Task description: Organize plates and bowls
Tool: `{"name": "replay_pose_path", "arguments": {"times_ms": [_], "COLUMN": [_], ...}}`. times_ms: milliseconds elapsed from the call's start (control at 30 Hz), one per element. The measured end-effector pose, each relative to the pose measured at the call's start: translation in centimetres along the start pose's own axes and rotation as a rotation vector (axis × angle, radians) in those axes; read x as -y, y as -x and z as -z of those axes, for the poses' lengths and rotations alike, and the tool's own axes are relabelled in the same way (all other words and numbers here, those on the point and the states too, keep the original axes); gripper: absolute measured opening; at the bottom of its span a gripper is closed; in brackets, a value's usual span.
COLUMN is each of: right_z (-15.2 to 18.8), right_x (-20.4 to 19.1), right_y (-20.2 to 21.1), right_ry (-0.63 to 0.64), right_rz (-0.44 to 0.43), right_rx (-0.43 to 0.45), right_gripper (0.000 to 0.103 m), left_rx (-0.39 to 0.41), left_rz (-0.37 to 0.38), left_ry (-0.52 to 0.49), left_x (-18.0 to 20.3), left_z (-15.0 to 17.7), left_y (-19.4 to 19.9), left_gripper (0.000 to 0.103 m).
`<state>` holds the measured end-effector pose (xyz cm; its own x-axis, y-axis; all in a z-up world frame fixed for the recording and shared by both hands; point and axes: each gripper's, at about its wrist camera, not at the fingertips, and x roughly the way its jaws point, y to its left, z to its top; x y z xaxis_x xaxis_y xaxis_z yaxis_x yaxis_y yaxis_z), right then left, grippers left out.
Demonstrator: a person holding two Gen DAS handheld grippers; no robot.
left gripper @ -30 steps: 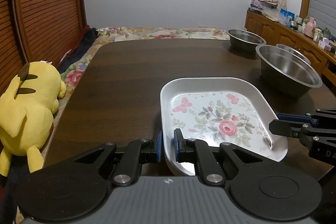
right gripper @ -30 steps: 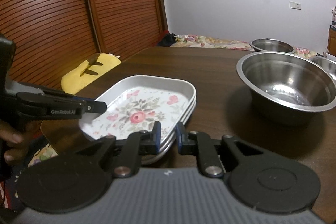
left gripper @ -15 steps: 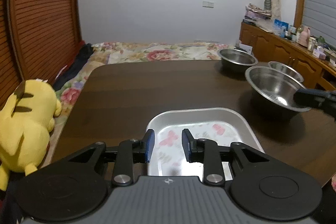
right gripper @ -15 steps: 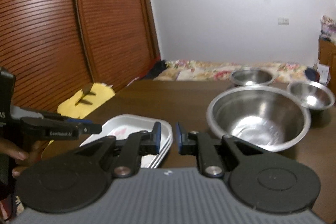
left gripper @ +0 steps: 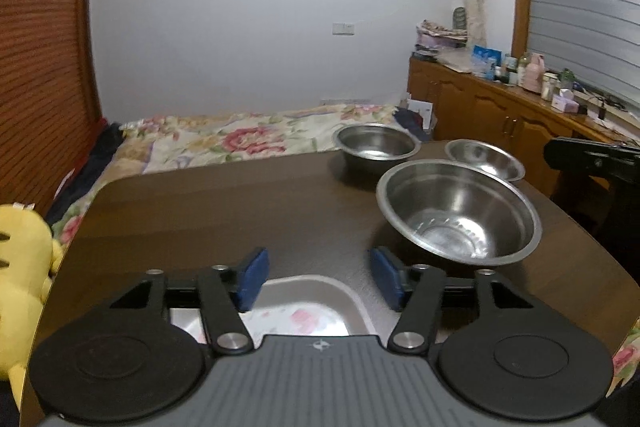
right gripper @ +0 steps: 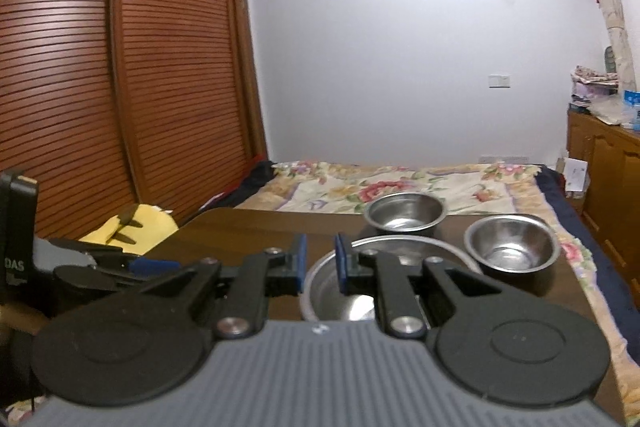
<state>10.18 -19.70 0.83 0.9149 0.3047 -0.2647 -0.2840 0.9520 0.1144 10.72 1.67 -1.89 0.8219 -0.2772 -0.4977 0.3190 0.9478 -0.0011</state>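
A white floral plate lies on the dark table, just below and behind my left gripper. Its jaws are opening and stand wide, with nothing between the blue pads. Ahead on the right sits a large steel bowl, with a medium bowl and a small bowl behind it. My right gripper hovers over the large bowl's near rim, shut and empty. The medium bowl and small bowl stand beyond it.
A yellow plush toy lies off the table's left edge. A bed with a floral cover stands beyond the far edge. A wooden cabinet with clutter runs along the right. Slatted wooden doors stand at the left.
My left gripper has let go of the floral plate, opened wide and pulled back and up. My right gripper has risen and swung from the plate toward the steel bowls.
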Motion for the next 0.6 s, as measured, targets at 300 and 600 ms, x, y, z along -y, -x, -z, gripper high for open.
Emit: {"name": "replay_pose_path", "arguments": {"times_ms": [300, 600], "right_z": [1.2, 2.6], "right_x": [3.6, 6.7], "right_y": [-0.9, -2.5], "right_ry": [-0.015, -0.069], "right_rz": [0.102, 0.173], "right_rx": [-0.01, -0.043], "right_gripper": [0.049, 0.057], "left_rx": [0.031, 0.033], "left_rz": [0.043, 0.086], "left_ry": [0.022, 0.015], "left_x": [1.8, 3.4], "left_z": [-1.2, -2.0], "left_y": [-1.6, -3.4], "left_gripper": [0.089, 0.093]}}
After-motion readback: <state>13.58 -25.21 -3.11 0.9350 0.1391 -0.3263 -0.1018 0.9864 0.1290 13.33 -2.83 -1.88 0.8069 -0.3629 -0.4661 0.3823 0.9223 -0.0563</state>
